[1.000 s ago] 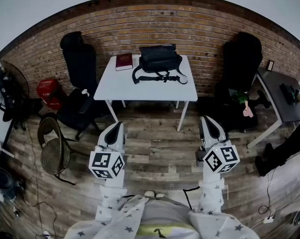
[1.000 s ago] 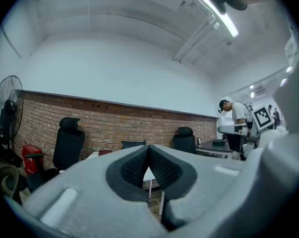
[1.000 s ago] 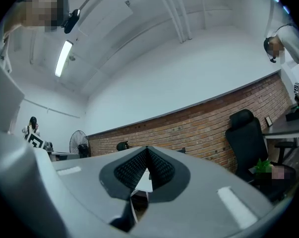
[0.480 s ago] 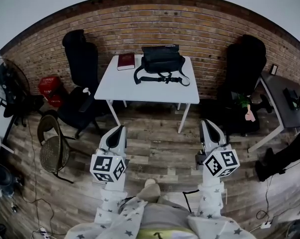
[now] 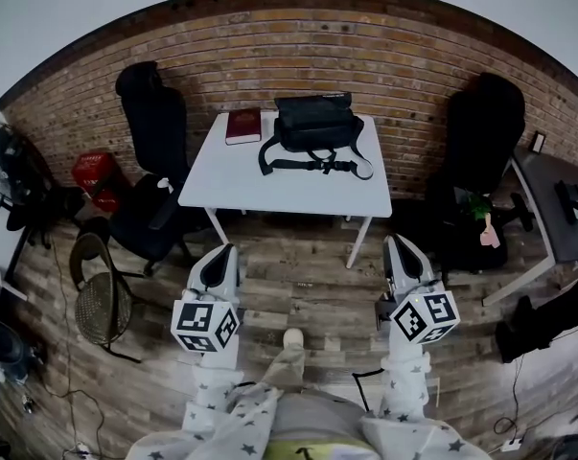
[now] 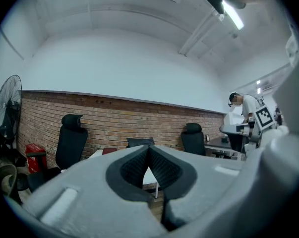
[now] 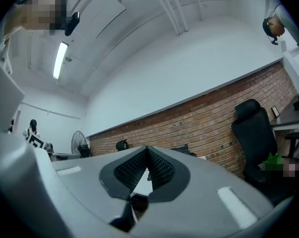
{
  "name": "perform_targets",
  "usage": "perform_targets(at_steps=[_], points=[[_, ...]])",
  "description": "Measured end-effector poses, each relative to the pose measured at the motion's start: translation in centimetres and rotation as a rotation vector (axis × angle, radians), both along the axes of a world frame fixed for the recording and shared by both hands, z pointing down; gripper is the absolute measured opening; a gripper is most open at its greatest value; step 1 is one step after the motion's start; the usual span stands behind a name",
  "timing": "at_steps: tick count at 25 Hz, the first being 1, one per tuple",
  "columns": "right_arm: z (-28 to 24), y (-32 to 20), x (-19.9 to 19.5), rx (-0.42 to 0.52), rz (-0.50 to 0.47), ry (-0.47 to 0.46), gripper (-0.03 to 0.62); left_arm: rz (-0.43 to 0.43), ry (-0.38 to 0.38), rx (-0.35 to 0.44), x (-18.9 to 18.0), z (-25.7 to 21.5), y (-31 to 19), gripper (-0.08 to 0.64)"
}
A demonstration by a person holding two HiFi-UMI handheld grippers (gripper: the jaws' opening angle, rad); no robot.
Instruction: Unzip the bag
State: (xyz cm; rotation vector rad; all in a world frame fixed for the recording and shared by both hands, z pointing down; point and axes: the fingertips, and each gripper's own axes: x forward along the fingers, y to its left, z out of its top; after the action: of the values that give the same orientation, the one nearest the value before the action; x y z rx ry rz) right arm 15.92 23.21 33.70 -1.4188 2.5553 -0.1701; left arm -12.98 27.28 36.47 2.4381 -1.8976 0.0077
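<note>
Plank flooring (image 5: 303,290) lies below us, and we hold both grippers out low over it. The left gripper (image 5: 222,251) has its jaws clenched together with nothing between them; its own view shows the dark ribbed pads meeting at the tip. The right gripper (image 5: 400,243) is the same, jaws pressed tight and empty. Each carries its marker cube nearest to us, above our star-printed sleeves (image 5: 217,401).

The bag (image 5: 313,121) is well apart from both sets of jaws, ahead of them and between their two lines. It is black and sits at the far edge of a white desk (image 5: 260,180), close to the brick wall (image 5: 269,51). Its strap (image 5: 312,164) loops down across the desk top in front of it. We cannot tell from here how far its zip is drawn. In the left gripper view the bag shows small, just above the closed tips.

Just beside the bag on its left lies a dark red book (image 5: 242,125). Black office chairs stand on either side of the desk, one on the left (image 5: 154,113) and one on the right (image 5: 485,127). Further left are a red container (image 5: 95,175) and a standing fan (image 5: 11,166).
</note>
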Motion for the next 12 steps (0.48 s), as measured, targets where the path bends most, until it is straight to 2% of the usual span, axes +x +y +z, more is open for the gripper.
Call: perform_targets(at_steps=[12], points=[[0.3, -13.0, -2.9, -0.014, 0.004, -0.004, 0.008, 0.012, 0.003, 0.001, -2.6, -0.4, -13.8, -0.002]])
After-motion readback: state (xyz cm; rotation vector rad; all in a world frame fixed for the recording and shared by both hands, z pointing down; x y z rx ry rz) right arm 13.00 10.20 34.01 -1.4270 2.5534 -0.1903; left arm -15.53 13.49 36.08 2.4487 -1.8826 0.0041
